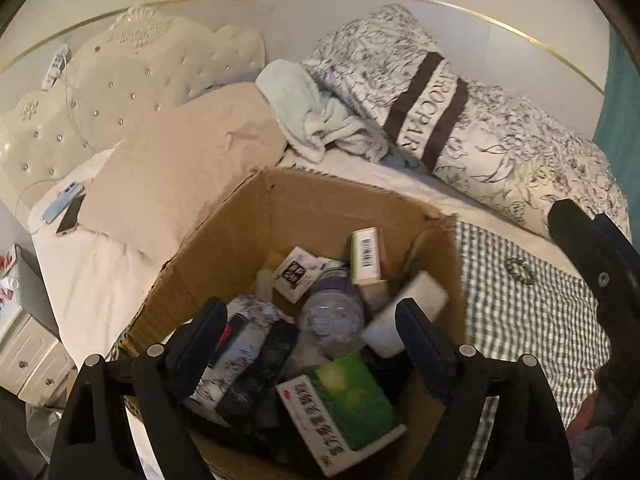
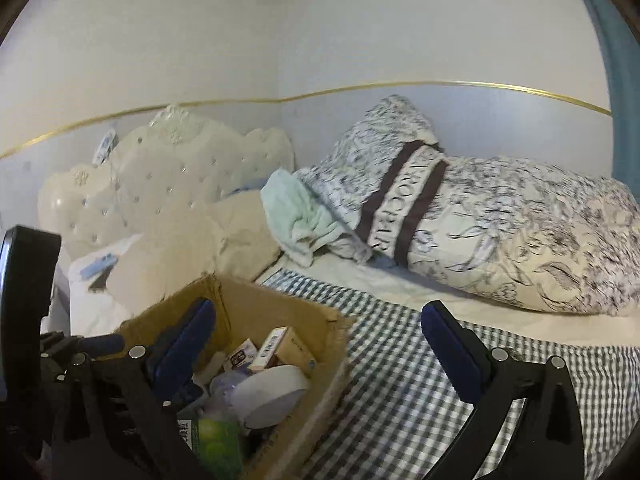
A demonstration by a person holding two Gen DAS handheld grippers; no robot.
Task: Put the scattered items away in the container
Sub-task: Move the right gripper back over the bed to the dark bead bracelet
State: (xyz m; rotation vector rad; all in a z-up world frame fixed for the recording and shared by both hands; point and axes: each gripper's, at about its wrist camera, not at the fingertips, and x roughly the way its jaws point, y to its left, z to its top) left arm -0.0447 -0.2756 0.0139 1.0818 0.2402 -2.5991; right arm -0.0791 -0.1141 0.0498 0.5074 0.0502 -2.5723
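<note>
On the bed (image 1: 104, 280) the box (image 1: 304, 196) holds most items. A hair tie (image 1: 520, 270) lies at its 3 o'clock. Left tool (image 1: 312, 320) and right tool (image 2: 320, 324) are both open, empty. Approach the tie low, then pinch.

1. Tufted cream headboard (image 1: 132, 76) w/ studs & carved crest, at bed's far left end, against wall.
2. Power strip (image 1: 54, 66) hanging on wall just beside headboard, cable trailing down.
3. Beige pillow (image 1: 180, 168) in front of headboard.
4. Two phones (image 1: 66, 208) on white sheet, just left of beige pillow; one pale blue, one dark, touching.
5. Mint-green towel (image 1: 308, 108) crumpled between beige pillow & floral pillow.
6. Floral pillow (image 2: 500, 232) w/ two dark brown bands & lettering, along wall.
7. Green-white gingham cloth (image 2: 400, 368) spread on bed.
8. White drawer unit (image 1: 28, 360) beside bed, low left.
9. Gold trim strip (image 2: 400, 88) across wall.
</note>
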